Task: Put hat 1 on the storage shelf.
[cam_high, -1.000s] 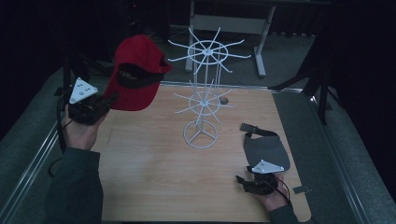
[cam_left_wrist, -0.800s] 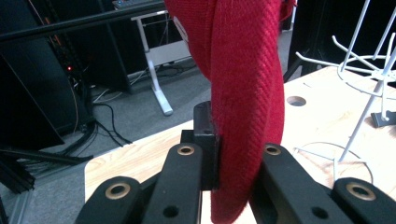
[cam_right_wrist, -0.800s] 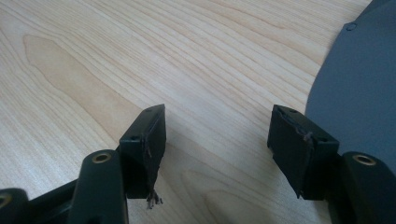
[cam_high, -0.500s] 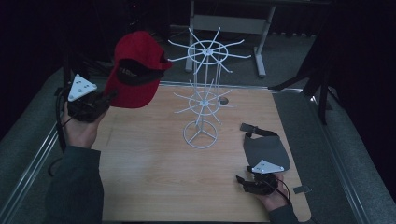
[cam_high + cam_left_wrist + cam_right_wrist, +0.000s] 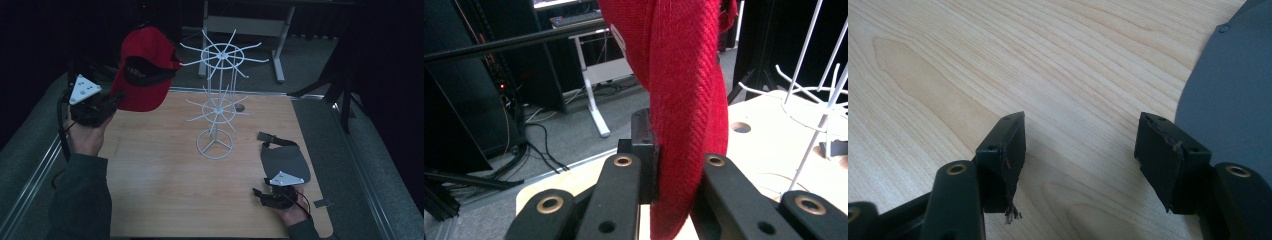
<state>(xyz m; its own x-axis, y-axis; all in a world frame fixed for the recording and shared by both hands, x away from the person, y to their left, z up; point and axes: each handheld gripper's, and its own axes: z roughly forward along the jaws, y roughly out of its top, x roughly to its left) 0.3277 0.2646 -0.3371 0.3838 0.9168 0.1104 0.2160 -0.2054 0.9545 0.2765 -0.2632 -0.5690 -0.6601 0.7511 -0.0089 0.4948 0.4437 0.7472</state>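
- The left tool (image 5: 111, 103) is held up over the left rear corner of the pale wooden desk (image 5: 165, 200), gripped by the person's left hand (image 5: 86, 137), with its grey three-cornered plate facing up.
- Its jaws are clamped on the brim of a red woven-fabric baseball cap (image 5: 145, 70); in the left gripper view the red cloth (image 5: 684, 100) is squeezed tight between the two black jaws and runs upward out of the picture.
- In the high view the cap hangs in the air, well above the desk, tilted so that its dark inner band and opening face the camera.
- The cap's crown is close beside the tips of the upper spokes of a white wire hat stand (image 5: 217, 105) with two tiers of radiating arms; whether cloth and wire touch I cannot tell.
- The stand rises upright from a ring base near the middle of the desk.
- The right tool (image 5: 260, 194) lies low at the front right of the desk, held in the person's right hand (image 5: 292, 212).
- Its jaws stand well apart with nothing between them; the right gripper view shows bare wood grain (image 5: 998, 60) in the gap.
- A dark grey flat cap (image 5: 285, 160) lies on the desk just beside the right tool, its edge showing at the right of the right gripper view (image 5: 1233, 85).
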